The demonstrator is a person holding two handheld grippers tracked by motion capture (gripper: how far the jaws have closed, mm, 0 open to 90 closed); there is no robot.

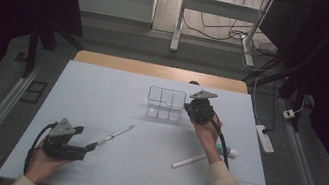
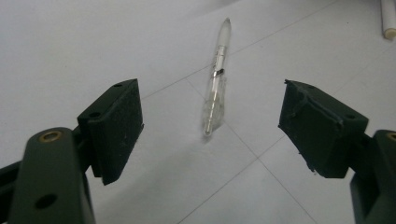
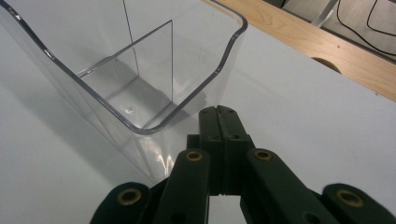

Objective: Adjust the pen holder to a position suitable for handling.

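Left gripper view puts the clear pen (image 2: pixel 215 88) at the centre of my report: it lies flat on the white table mat (image 2: pixel 70 42), pointing away from the camera, and it sits just ahead of the gap between my left gripper (image 2: pixel 210 123) jaws, untouched. Those jaws stand wide apart, released, with nothing between the pads. From the high view, the pen (image 1: pixel 115 134) lies just beside the left gripper (image 1: pixel 91 146), on the side towards the clear organiser bin (image 1: pixel 166 104).

The bin stands upright, well apart from the pen, towards the far edge of the mat. Its compartments look empty in the right gripper view, where one divider (image 3: pixel 154 60) shows plainly. My right gripper (image 3: pixel 221 114) is clenched on nothing, tips just beside the bin's near corner; whether they touch the wall I cannot tell.

A white stick (image 1: pixel 189 161) and a small tube (image 1: pixel 224 152) lie on the mat, near the right forearm and well apart from the pen.

I judge the step in hand to be the approach to the pen. The next move calls for easing the left gripper forward until the barrel sits between the pads, then closing squarely across it, since a slim round barrel may roll.
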